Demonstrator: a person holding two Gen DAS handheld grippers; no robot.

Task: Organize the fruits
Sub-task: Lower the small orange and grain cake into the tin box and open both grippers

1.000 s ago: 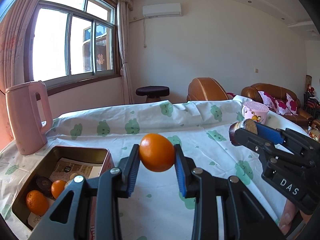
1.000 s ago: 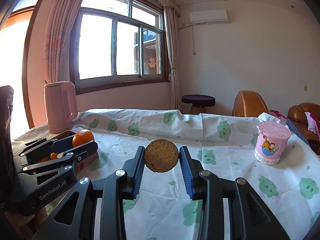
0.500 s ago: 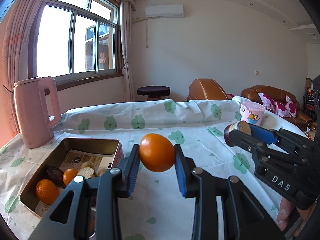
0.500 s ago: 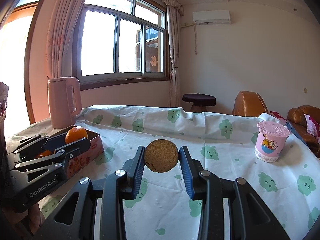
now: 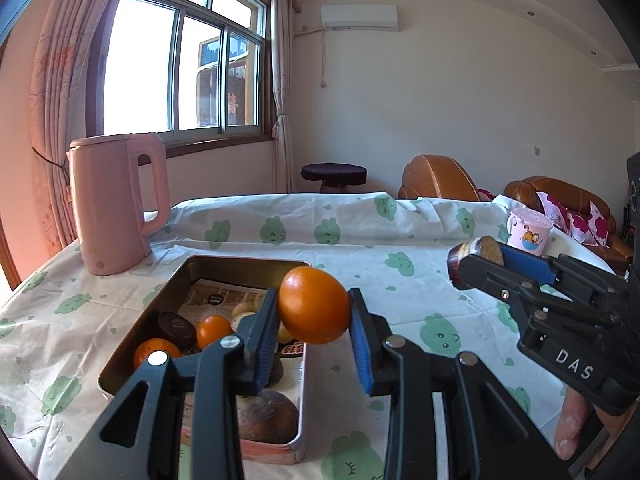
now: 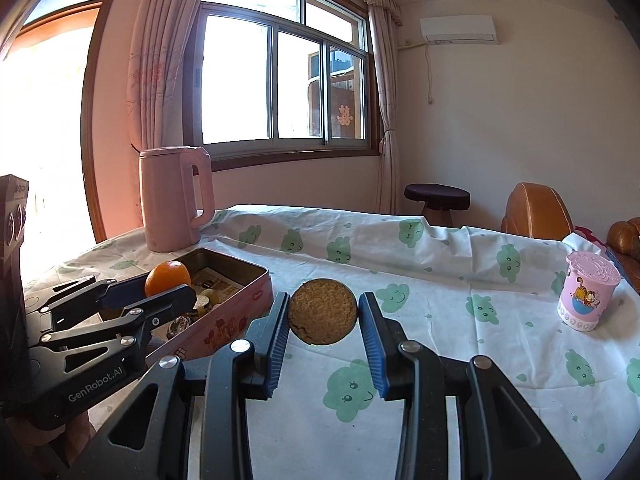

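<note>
Tin (image 5: 240,266) nearer than before, kettle (image 5: 116,204) too

The left gripper (image 5: 314,312) is clamped on an orange (image 5: 313,305), its blue pads pressing both sides, tilted slightly downward above the tin's right rim. The right gripper (image 6: 323,312) is closed on a round brown disc-shaped piece (image 6: 322,311), held above the tablecloth, also angled gently down. A fingertip (image 5: 570,428) shows beneath the right gripper's body.

Bright daylight from blown-out window (image 6: 280,88), orange flare at left, sharp focus, fisheye-curved dark corners
</note>
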